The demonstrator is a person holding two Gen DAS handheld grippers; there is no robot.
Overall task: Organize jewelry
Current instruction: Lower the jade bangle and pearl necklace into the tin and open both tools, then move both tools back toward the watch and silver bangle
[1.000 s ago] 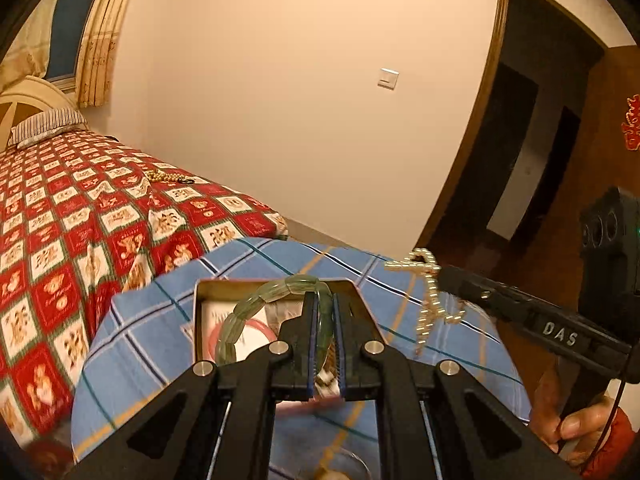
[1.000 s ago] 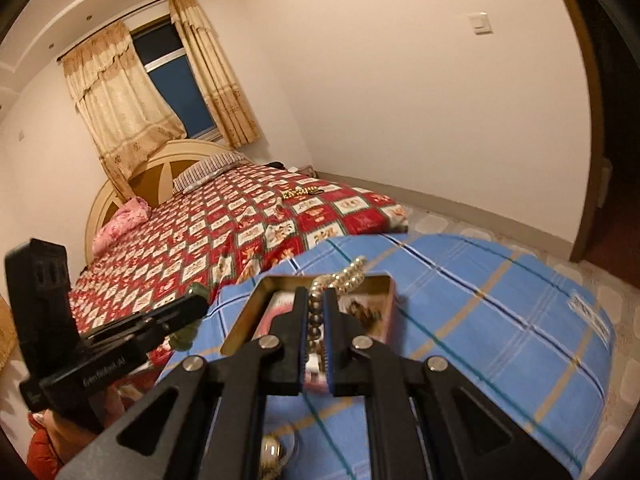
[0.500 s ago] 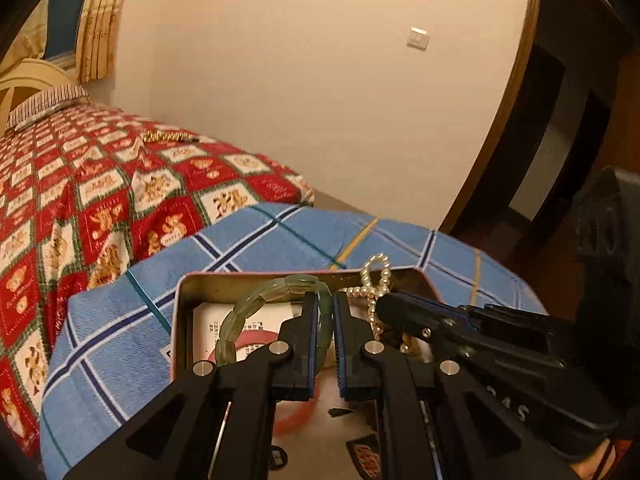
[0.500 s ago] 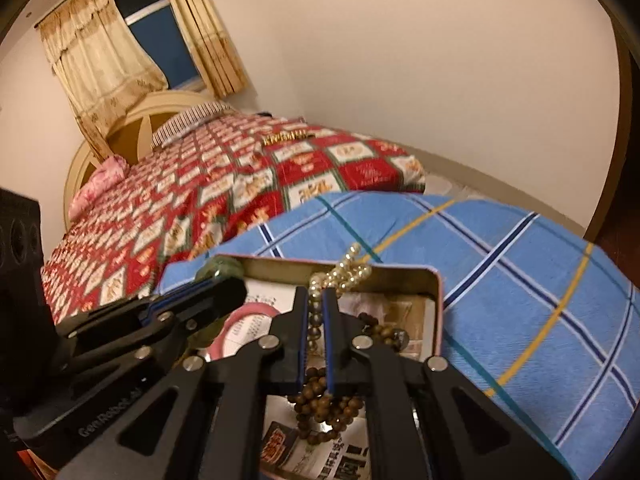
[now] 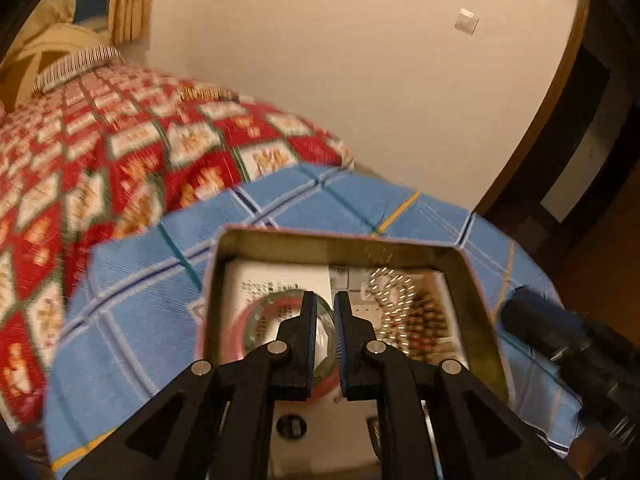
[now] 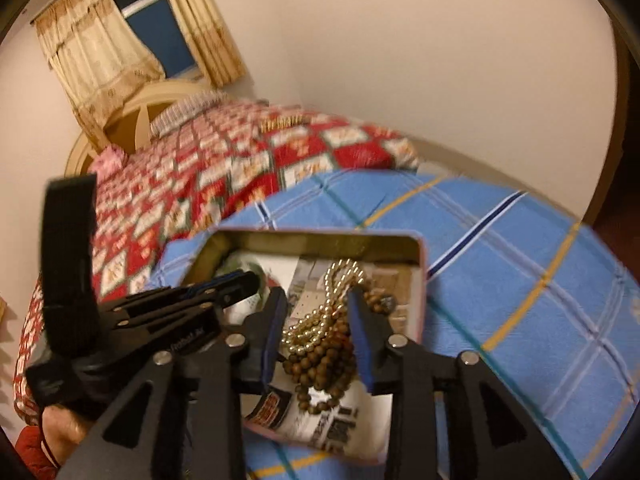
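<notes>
An open metal tin [image 5: 348, 240] [image 6: 416, 280] sits on a blue checked cloth. Inside lie a pearl necklace [image 5: 390, 292] [image 6: 320, 320], brown wooden beads [image 5: 428, 320] [image 6: 320, 364] and a pink bangle [image 5: 244, 320]. My left gripper [image 5: 324, 300] is low in the tin with its jaws slightly parted; the green jade bracelet [image 5: 260, 316] lies blurred on the tin floor around the fingers. My right gripper [image 6: 316, 300] is open above the pearl necklace, which lies loose in the tin. The left gripper [image 6: 240, 280] shows in the right wrist view.
A bed with a red patterned quilt [image 5: 100, 168] [image 6: 240, 160] lies behind the cloth, with a gold-coloured strand [image 5: 204, 94] on it. A dark wooden door frame [image 5: 560, 120] stands at the right. Printed paper lines the tin floor [image 6: 344, 416].
My right gripper has opened and dropped the pearl necklace into the tin. My left gripper has lowered into the tin, its jaws have parted and the jade bracelet now lies on the floor.
</notes>
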